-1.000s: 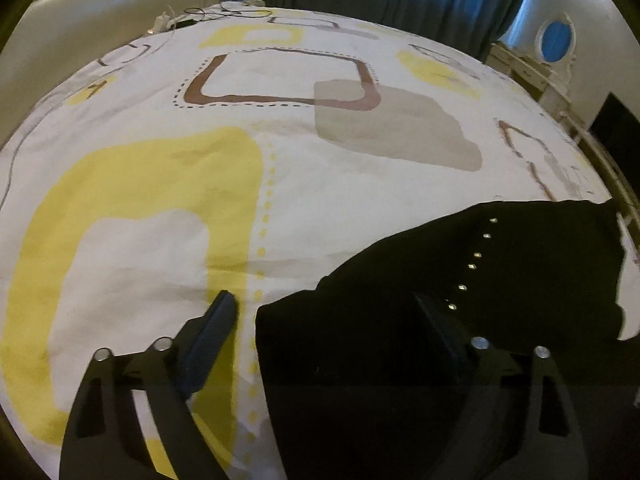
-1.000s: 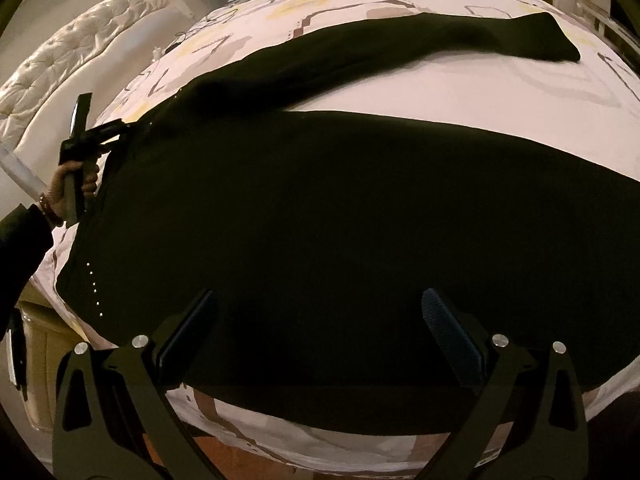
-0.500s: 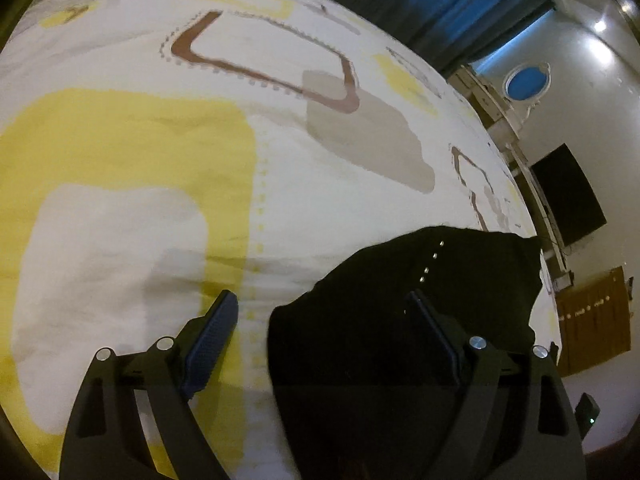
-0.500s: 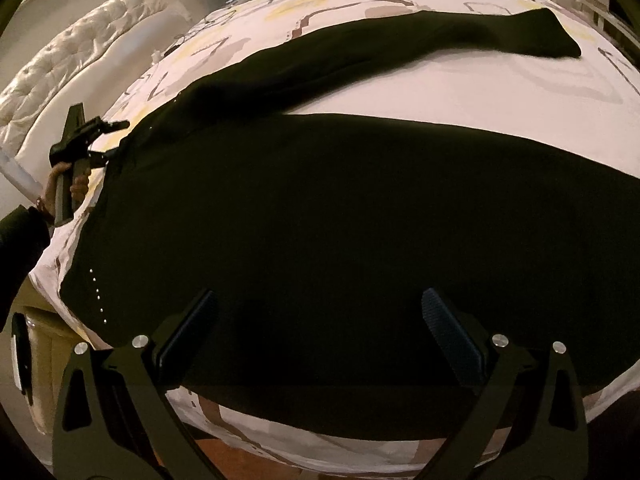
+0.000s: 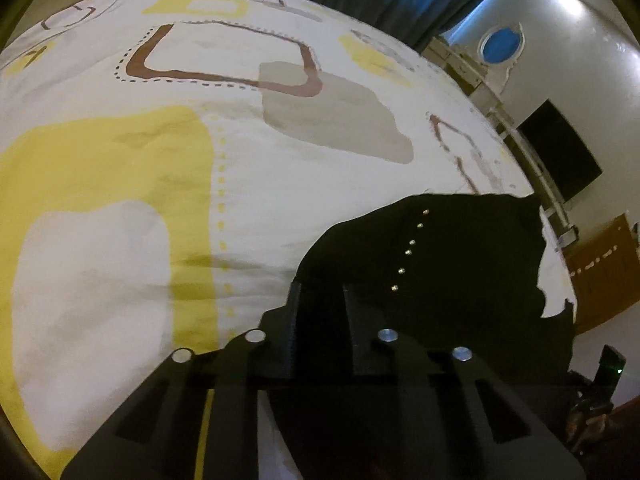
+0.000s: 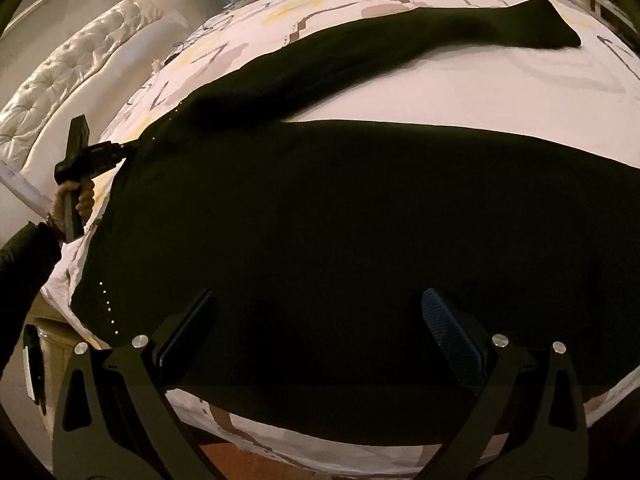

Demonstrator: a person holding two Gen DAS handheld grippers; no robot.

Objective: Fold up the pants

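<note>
Your left tongs (image 5: 320, 304) are clenched on the far waist corner of the pants (image 6: 340, 240), which lie spread on the bed (image 5: 200, 160). The two legs run away to your right, the far one angling off from the near one. Your right tongs (image 6: 320, 320) hang released over the near leg, close to the bed's front edge. The fold likely turns on bringing the held far corner toward you, across onto the near side

One pair of black pants (image 6: 340, 240); two hand-held grippers, left (image 5: 320, 300) and right (image 6: 316, 320); one bedspread (image 5: 120, 200).
</note>
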